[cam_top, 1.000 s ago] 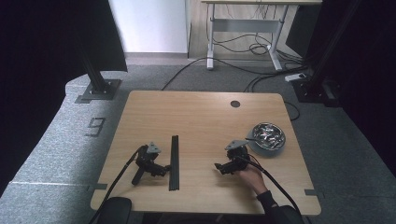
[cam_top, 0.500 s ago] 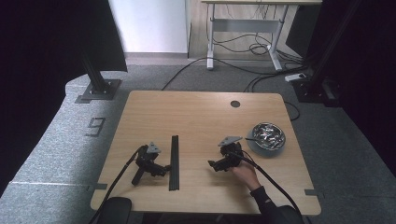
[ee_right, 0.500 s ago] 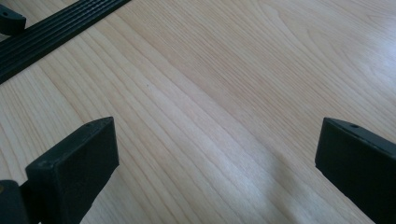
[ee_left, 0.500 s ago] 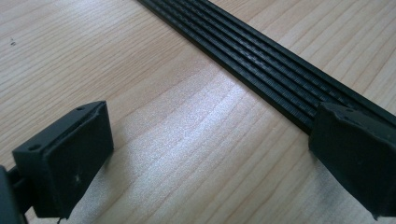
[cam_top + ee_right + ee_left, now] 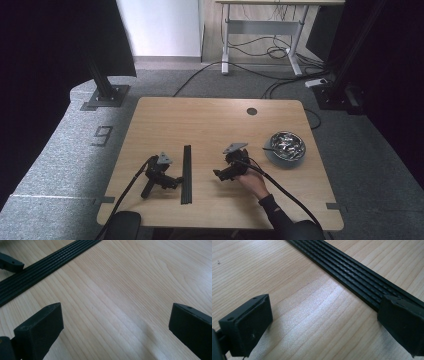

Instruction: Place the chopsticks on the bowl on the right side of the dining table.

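Observation:
A long black ribbed strip lies lengthwise on the wooden table. My left gripper rests on the table just left of the strip, with no hand on it. In the left gripper view it is open, bare wood between its jaws, and the strip runs past its right jaw. A hand holds my right gripper to the right of the strip, pointing toward it. In the right gripper view it is open and empty over bare wood, the strip lying further ahead.
A metal bowl holding several shiny small parts sits at the table's right side. A round cable hole is near the far edge. Cables trail from both grippers off the near edge.
The right gripper has moved left across the table, toward the strip. The left gripper and the strip have stayed put.

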Available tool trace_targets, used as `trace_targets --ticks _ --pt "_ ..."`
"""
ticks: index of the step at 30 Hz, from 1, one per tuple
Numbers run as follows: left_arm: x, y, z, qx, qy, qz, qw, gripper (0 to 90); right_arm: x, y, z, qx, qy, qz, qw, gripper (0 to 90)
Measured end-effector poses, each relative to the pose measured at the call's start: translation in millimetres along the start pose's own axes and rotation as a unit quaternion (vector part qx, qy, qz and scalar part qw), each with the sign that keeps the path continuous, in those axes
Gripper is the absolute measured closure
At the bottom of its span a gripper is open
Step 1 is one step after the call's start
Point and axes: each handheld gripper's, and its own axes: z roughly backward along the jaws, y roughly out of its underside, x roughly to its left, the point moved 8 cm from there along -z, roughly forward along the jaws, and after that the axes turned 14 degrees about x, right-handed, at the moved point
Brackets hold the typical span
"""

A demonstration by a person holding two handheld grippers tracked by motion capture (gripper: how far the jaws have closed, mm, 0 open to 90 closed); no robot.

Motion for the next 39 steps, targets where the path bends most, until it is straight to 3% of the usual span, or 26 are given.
trace_targets --ticks 39 --pt "0.2 0.0 0.0 0.000 0.000 -0.001 1.0000 0.0 43.3 -63.9 -42.6 0.039 -0.003 0.047 0.9981 0.0"
